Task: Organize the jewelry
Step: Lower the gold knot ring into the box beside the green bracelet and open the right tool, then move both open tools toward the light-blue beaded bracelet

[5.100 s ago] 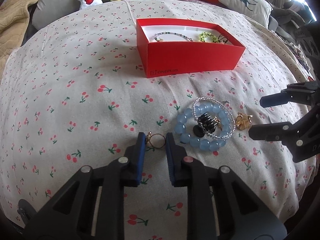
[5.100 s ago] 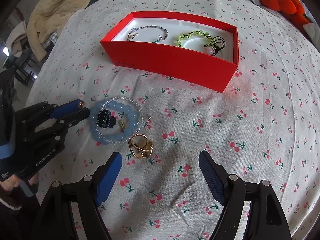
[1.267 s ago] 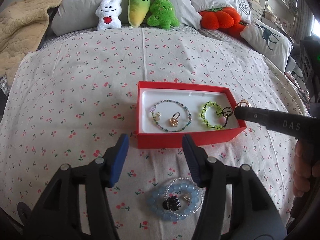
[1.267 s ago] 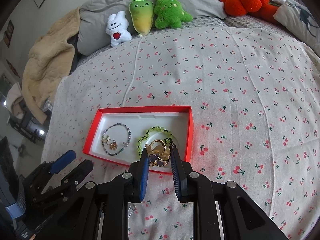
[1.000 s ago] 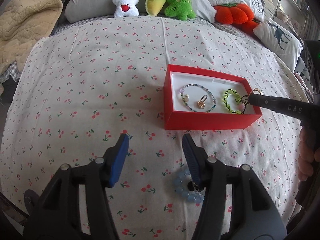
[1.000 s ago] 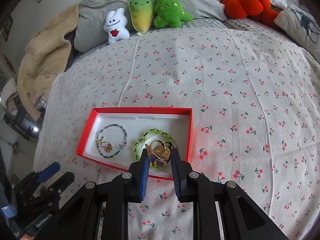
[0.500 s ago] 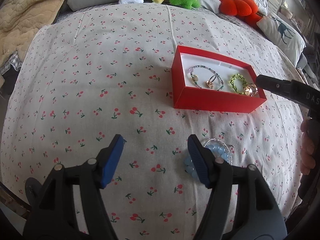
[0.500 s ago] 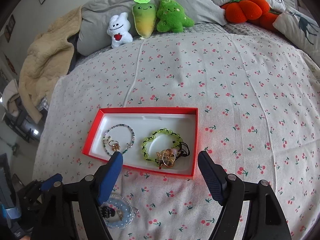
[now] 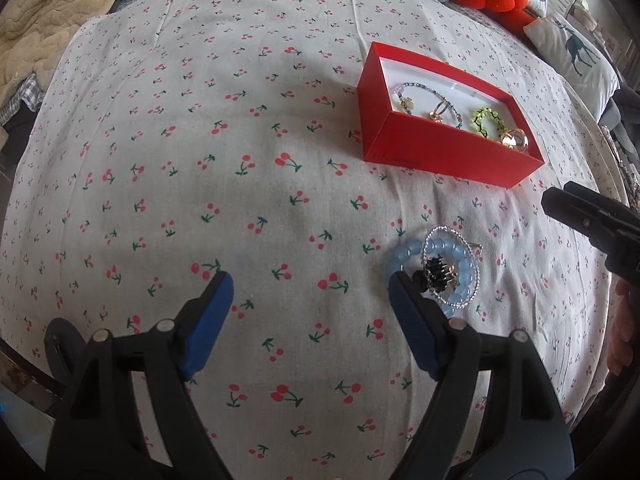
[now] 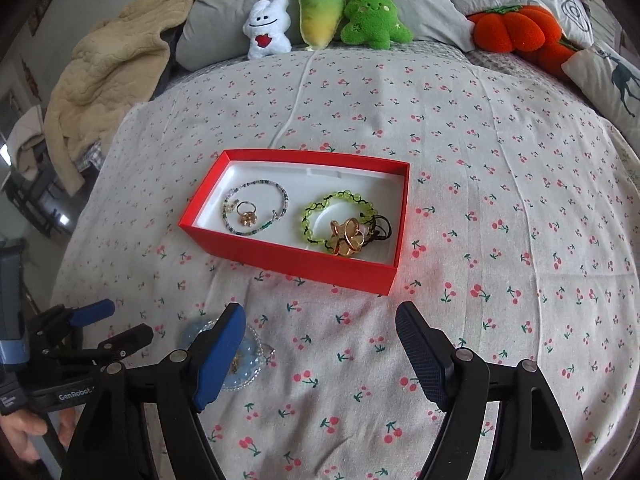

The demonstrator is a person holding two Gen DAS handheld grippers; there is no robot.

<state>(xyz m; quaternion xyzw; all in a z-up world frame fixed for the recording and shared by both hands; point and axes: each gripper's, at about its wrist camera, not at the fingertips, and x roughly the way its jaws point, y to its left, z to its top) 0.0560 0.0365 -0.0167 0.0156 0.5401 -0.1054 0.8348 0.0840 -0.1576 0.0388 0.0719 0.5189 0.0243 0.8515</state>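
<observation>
here the left gripper stands wide, its jaws having just been opening, with only cherry-print bedspread between them; its right finger touches or overlaps the blue bead bracelet, which lies on the cloth nearer than the red box, ringed by a clear bead bracelet and holding a black hair clip. the right gripper also stands wide and empty, just near of the box. in the box, at left, lie a thin beaded bracelet and a small gold ring; at right, a green bead bracelet bears the large gold ring.
</observation>
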